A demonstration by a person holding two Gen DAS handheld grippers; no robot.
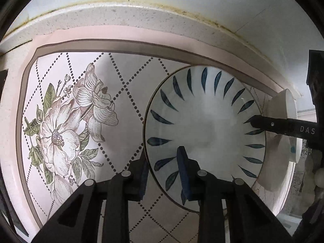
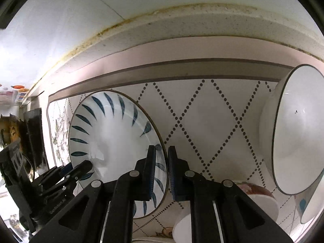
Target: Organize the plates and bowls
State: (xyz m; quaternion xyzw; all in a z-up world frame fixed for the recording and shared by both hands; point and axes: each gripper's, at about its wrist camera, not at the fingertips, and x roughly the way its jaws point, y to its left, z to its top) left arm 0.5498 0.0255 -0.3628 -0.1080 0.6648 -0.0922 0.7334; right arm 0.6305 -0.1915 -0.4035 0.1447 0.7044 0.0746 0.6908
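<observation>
Left gripper [image 1: 165, 174] fills bottom centre of left wrist view, fingers straddling near rim of blue-leaf plate [image 1: 204, 133]; appears clamped on it. Right gripper [image 2: 162, 174] at bottom centre of right wrist view, fingers either side of opposite rim of same plate [image 2: 113, 141], narrow gap, likely gripping. Plate lies centre-right in left view, over floral mat [image 1: 60, 121]. White bowl [image 2: 297, 129] at right edge of right view, tilted on side. Judgement: both grippers share plate; right one nearer bowl.
</observation>
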